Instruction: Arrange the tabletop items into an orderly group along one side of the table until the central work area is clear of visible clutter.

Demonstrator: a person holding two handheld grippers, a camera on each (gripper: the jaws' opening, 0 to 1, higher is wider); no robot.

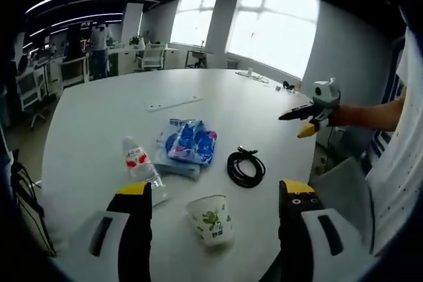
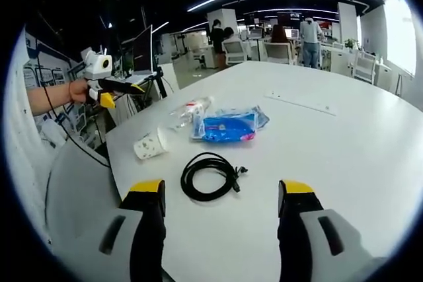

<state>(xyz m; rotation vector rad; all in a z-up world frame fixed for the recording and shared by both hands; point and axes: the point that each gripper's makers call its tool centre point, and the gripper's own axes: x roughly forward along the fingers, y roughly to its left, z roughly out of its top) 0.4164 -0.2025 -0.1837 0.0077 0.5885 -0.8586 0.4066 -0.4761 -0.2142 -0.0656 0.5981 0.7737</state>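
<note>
Four items clustered near tabletop edge.
Clear bottle (image 1: 141, 166) lying flat beside blue packet (image 1: 190, 142); paper cup (image 1: 212, 220) tipped over; black cable (image 1: 245, 167) coiled, apart.

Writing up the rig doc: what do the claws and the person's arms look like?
Both claws, left and right, have black jaws with yellow tips on grey bodies with slots. Seen from across the table, each carries a white box on top. A dark cable trails from the left one. The sleeve is white.

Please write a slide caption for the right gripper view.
Open gripper above a coiled cable on a white table.
</note>
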